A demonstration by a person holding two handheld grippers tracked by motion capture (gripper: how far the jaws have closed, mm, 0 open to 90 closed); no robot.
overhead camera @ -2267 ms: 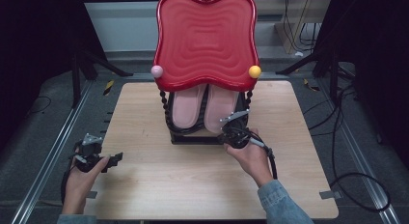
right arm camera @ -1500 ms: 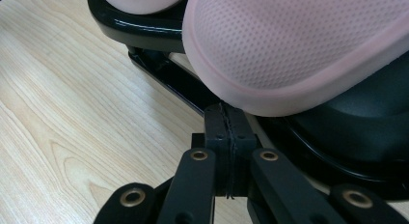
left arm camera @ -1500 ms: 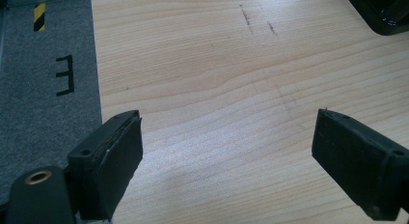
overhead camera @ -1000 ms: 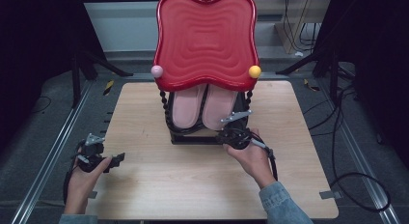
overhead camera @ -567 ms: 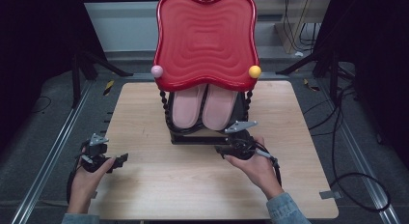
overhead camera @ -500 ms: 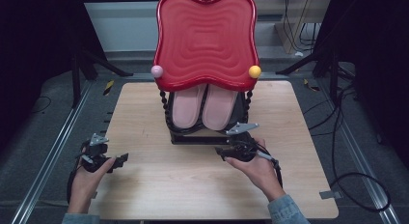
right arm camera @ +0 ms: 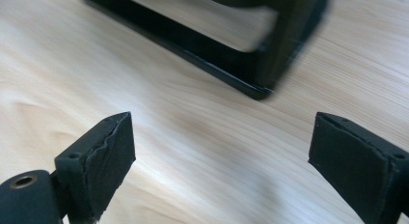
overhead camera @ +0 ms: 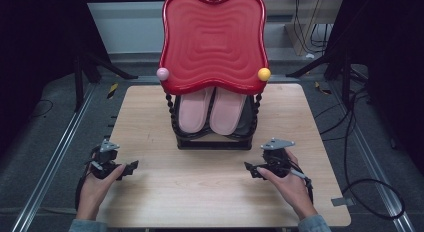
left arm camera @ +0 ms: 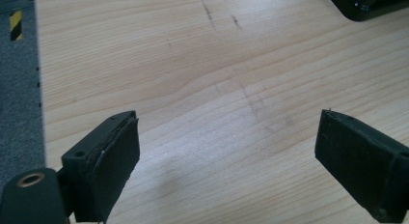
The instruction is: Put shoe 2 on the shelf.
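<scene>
In the high view, the left gripper [overhead camera: 131, 166] lies low over the wooden table [overhead camera: 200, 192], near its left edge, held by the person's left hand [overhead camera: 94, 184]. The right gripper [overhead camera: 248, 168] is held by the right hand [overhead camera: 290, 184] on the other side, and its jaws point toward the left gripper across bare wood. Beyond both grippers, and nearer to the right one, stands a black rack [overhead camera: 212, 137] with a red wavy tray [overhead camera: 212, 39] on top. A pink ball [overhead camera: 162, 74] and a yellow ball [overhead camera: 264, 74] sit at the lower corners of the tray. Under the tray a pair of pink slippers [overhead camera: 212, 109] leans in the rack.

In the left gripper view, the left gripper [left arm camera: 226, 161] has its jaws spread wide, with only the table [left arm camera: 193, 64] between them. A corner of the black rack [left arm camera: 369, 4] is far ahead, to the right of the jaws.

In the right gripper view, the right gripper [right arm camera: 219, 166] is also spread wide and holds nothing. The base of the black rack [right arm camera: 217, 55] stands just ahead of the jaws, a little blurred.
</scene>
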